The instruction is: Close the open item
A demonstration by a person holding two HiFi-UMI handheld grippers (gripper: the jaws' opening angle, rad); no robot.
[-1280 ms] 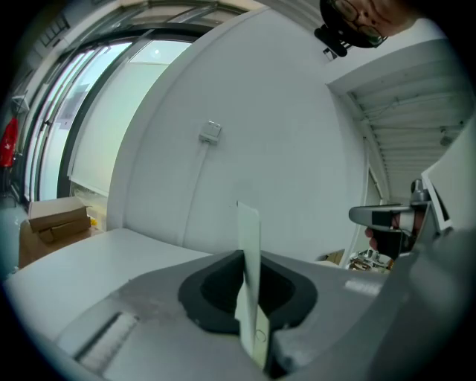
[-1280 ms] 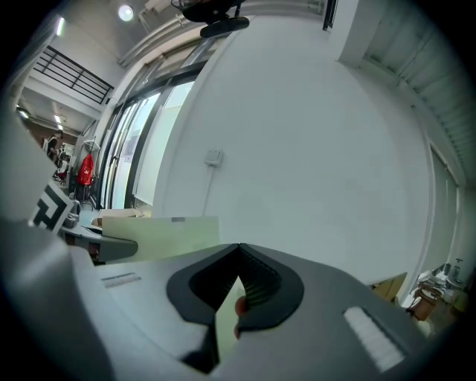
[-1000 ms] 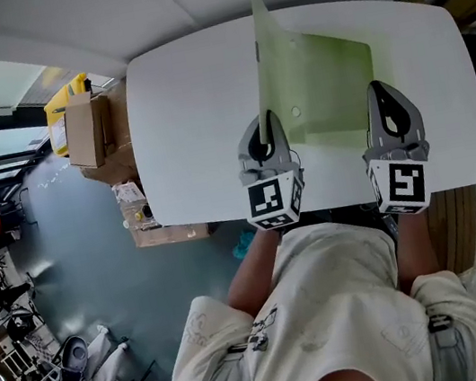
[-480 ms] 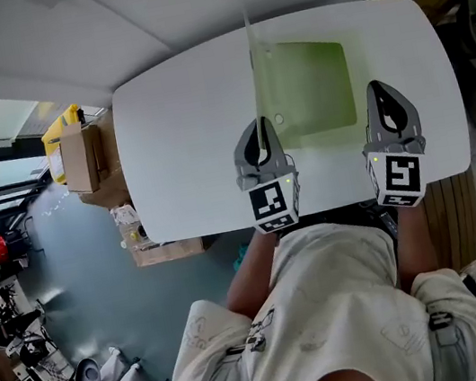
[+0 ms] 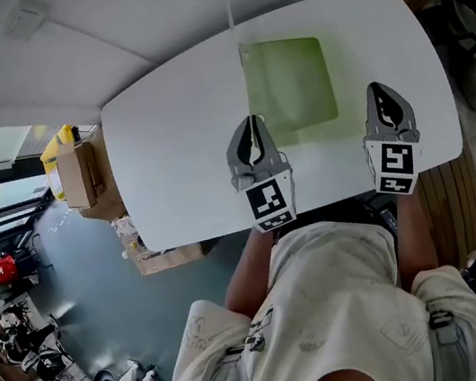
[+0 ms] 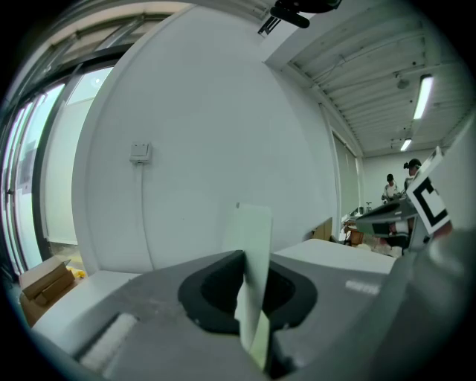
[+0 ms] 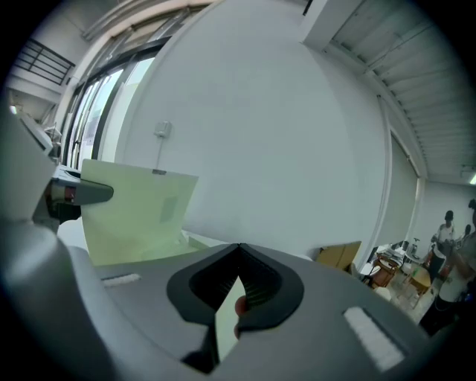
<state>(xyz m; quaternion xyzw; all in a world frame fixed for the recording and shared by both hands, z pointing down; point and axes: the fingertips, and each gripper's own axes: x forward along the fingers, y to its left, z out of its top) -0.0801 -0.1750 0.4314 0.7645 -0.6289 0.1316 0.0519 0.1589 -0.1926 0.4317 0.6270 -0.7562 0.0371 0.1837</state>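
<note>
Left gripper [image 5: 250,126] clamped on the upright cover [image 6: 251,231] of the green folder [image 5: 292,84]; right gripper [image 5: 382,94] closed, lower right
Thin, light, floppy plastic sheet, likely slippery: best pinched near its free edge

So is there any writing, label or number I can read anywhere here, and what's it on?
No readable text anywhere.
Cubes on the left tool and right tool: black-and-white patterns, not words.
Cardboard boxes: print too small.
Green folder: nothing legible.

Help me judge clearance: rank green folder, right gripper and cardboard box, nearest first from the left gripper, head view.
1. green folder: clamped in the left gripper's jaws.
2. right gripper: on its right.
3. cardboard box: far left, lower down.
</note>
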